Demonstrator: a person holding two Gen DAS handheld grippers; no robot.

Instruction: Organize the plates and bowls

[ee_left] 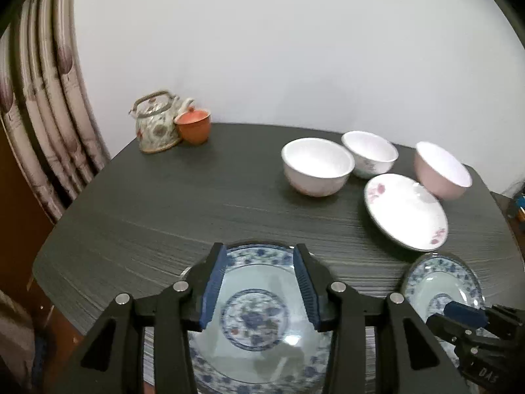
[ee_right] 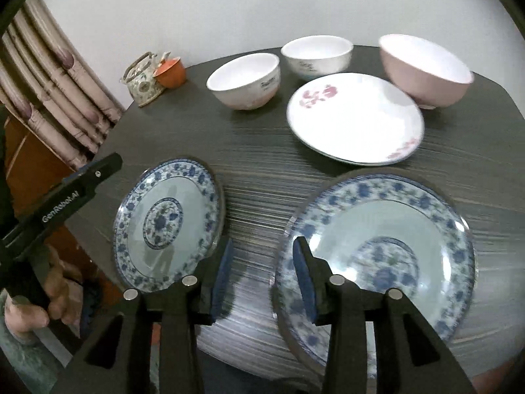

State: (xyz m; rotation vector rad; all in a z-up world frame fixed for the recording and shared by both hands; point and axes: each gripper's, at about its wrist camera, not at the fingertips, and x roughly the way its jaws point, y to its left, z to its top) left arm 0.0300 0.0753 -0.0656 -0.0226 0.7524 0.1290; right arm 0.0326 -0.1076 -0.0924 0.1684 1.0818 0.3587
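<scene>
Two blue-patterned plates lie at the near edge of the dark table (ee_left: 164, 203). My left gripper (ee_left: 259, 252) hangs open above one blue plate (ee_left: 256, 315), touching nothing. The other blue plate (ee_left: 439, 289) lies to its right, where my right gripper (ee_left: 459, 315) shows. In the right wrist view my right gripper (ee_right: 262, 243) is open over bare table between the left blue plate (ee_right: 167, 223) and the right blue plate (ee_right: 377, 256). Its right finger overlaps that plate's rim. Farther back stand two white bowls (ee_right: 244, 80) (ee_right: 316, 54), a pink bowl (ee_right: 426, 69) and a white flowered plate (ee_right: 354, 118).
A patterned teapot (ee_left: 157, 121) and an orange cup (ee_left: 193, 126) stand at the table's far left corner by a curtain (ee_left: 49, 115). A white wall runs behind the table. A hand (ee_right: 32, 308) holds the left gripper (ee_right: 108, 165) at the left edge.
</scene>
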